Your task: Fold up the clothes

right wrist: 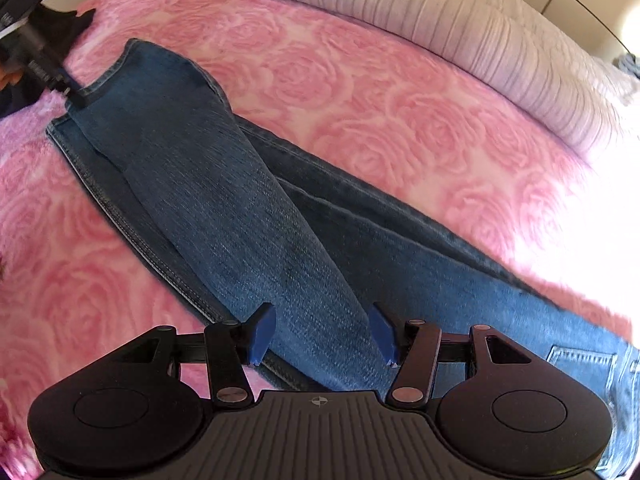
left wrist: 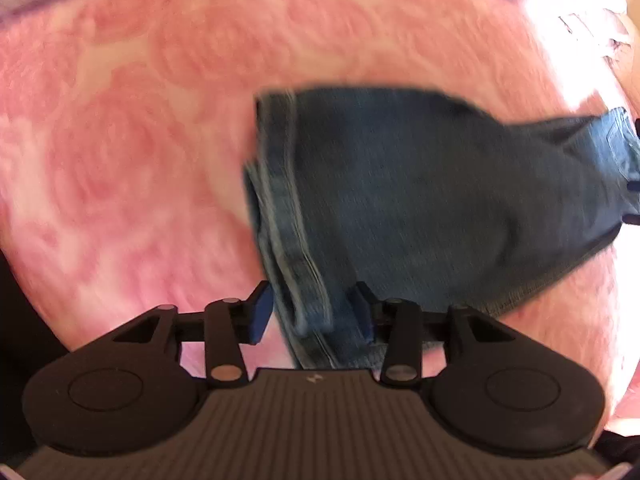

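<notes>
Two blue pads, one on each finger of the right gripper [right wrist: 324, 334], sit nearest the lens in the right wrist view. They stand well apart above a folded-over leg of the jeans [right wrist: 248, 216] without pressing it, so this gripper is open and holds nothing.

One pair of blue denim jeans lies stretched diagonally across the bed. One leg is laid at a slant over the other. A back pocket shows at the lower right edge of that view. The two hems are at the far upper left, where the left gripper [right wrist: 74, 94] meets the cloth.

From the left wrist view, which is blurred, the left gripper [left wrist: 314, 312] also has two blue pads. A stitched hem edge of the jeans [left wrist: 420, 184] runs between them. Its right pad lies against the denim, while a gap shows beside the left pad; whether the cloth is truly pinched cannot be told.

One pink blanket [right wrist: 360, 92] with a rose pattern covers the bed under the jeans. One pale ribbed cover [right wrist: 460, 20] lies bunched along its far edge. Bright light washes out the right side of both views. A pale wall shows beyond the bed.
</notes>
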A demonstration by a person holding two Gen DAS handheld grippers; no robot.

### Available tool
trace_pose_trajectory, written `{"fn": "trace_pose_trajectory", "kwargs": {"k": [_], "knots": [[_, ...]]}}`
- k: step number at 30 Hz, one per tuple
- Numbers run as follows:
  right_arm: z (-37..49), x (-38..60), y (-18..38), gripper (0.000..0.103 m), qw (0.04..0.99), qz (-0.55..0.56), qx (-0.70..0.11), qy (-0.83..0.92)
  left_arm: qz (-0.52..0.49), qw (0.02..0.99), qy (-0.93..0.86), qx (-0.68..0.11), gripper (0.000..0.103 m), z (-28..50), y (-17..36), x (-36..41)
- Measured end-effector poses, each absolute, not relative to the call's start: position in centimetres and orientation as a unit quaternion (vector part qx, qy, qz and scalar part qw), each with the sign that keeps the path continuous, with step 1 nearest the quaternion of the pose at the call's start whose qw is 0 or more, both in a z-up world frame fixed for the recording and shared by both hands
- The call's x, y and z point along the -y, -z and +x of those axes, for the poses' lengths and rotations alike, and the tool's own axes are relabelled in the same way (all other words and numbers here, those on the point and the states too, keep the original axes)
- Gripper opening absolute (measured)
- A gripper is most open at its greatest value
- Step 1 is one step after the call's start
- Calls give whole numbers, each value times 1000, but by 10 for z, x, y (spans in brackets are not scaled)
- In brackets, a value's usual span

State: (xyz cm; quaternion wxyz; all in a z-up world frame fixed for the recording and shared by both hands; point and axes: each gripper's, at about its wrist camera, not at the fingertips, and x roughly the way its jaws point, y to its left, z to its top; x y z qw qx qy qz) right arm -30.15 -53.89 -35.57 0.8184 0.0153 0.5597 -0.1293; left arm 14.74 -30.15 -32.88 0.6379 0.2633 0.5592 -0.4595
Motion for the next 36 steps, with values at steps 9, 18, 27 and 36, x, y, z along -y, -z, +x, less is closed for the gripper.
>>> {"fn": "trace_pose_trajectory", "kwargs": {"k": [9,18,27,36], "knots": [[-300,534,350,55,822,5,-556,120,278,630,475,-548,13,139,282,277],[-276,560,362,55,841,-29,-535,82,273,629,442,-579,14,125,327,261],[-220,587,426,54,797,-173,-571,-95,280,651,468,-528,14,113,309,251],[-216,601,413,2,784,-170,-580,-141,264,665,486,-502,14,117,279,249]]}}
